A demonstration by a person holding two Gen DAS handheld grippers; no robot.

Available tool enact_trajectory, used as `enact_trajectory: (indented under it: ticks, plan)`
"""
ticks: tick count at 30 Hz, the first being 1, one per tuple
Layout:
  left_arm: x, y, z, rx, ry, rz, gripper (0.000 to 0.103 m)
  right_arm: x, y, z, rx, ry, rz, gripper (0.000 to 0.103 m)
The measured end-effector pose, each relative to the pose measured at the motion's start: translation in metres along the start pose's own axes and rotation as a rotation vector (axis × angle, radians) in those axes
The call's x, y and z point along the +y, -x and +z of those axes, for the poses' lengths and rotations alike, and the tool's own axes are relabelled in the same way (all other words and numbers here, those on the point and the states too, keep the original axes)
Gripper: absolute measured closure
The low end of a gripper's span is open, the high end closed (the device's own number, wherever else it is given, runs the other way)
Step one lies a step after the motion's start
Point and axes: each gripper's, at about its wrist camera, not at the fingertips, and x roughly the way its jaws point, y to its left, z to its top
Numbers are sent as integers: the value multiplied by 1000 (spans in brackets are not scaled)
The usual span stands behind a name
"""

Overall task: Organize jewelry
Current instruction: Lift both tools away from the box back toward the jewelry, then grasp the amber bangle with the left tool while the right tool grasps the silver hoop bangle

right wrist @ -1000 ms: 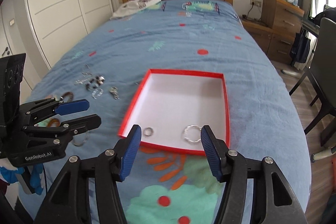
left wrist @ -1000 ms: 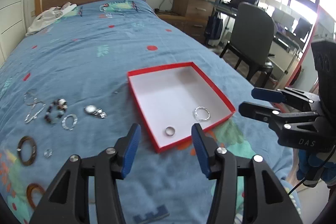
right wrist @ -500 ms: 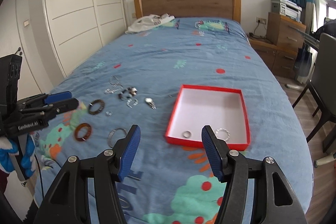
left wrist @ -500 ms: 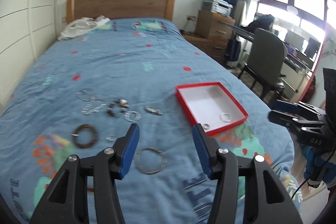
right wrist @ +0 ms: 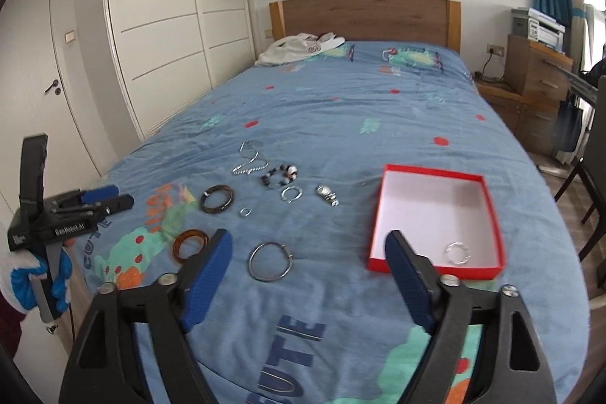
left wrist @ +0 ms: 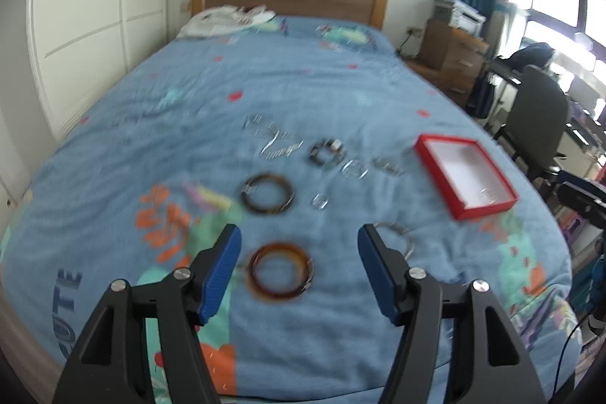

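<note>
Both grippers hang above the foot of the bed (right wrist: 378, 108) with jaws spread wide and nothing between them. Nearest the left gripper (left wrist: 297, 265), an amber bangle (left wrist: 281, 270) lies flat on the blue bedspread; the view is blurred. Before the right gripper (right wrist: 308, 273) lies a large silver hoop (right wrist: 270, 261). Further on sit a dark bangle (right wrist: 217, 198), a small ring (right wrist: 245, 212), a silver bracelet (right wrist: 291, 194), a wristwatch (right wrist: 327, 195), a beaded bracelet (right wrist: 279, 175) and a chain (right wrist: 250, 163). To the right stands the red box (right wrist: 492, 211), a silver bracelet (right wrist: 457, 252) lying inside its near end.
</note>
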Motion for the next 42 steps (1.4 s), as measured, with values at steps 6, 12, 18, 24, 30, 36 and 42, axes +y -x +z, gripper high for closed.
enact_trajectory:
  ticks: [6,12,18,24,30,36,42]
  plan:
    - [13,-52,-33,106,45,-5,39,18,-51,-17,85,14,35,9]
    - [15,-99,-45,189,61,-36,39,23,-107,-32,177,17,55,1]
    - [10,-137,-46,247,53,-51,39,23,-150,-43,252,31,64,1]
    - [13,-155,-48,258,46,-20,39,28,-181,-49,298,54,92,1]
    - [20,-153,-46,226,61,-39,39,40,-201,-50,320,80,117,1]
    - [27,-149,-45,222,71,-71,38,48,-219,-55,340,88,110,1]
    - [24,-157,-51,236,47,-55,38,47,-227,-61,358,82,100,1]
